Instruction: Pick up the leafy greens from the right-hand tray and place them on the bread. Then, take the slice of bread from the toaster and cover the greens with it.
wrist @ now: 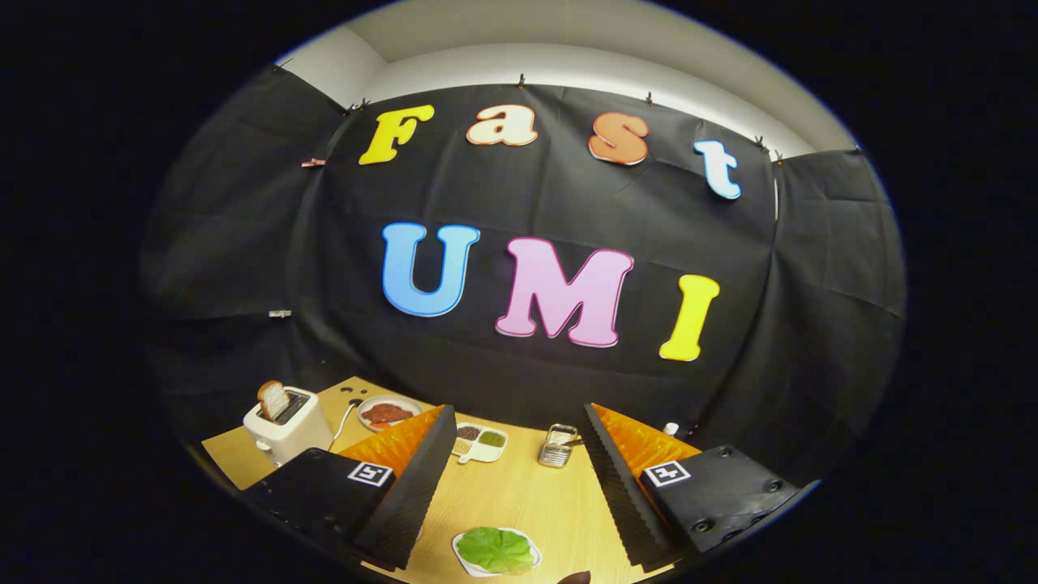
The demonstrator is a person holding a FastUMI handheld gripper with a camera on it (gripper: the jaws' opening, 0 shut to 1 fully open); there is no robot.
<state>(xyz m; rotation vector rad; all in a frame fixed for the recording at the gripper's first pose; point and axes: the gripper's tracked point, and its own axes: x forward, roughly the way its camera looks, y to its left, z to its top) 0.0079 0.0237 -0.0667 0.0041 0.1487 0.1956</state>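
Note:
My gripper is open and held above the wooden table, with nothing between its black ribbed fingers. Below and between them, near the table's front edge, a green leaf lies on a small white tray. Beyond the left finger stands a white toaster with a slice of bread sticking up out of its slot. I cannot see the bread meant to take the greens.
A round plate with reddish-brown food sits right of the toaster, by its cable. A white divided dish with dark, green and pale fillings lies between the fingers, farther off. A small metal rack stands near the right finger. A dark object peeks at the front edge.

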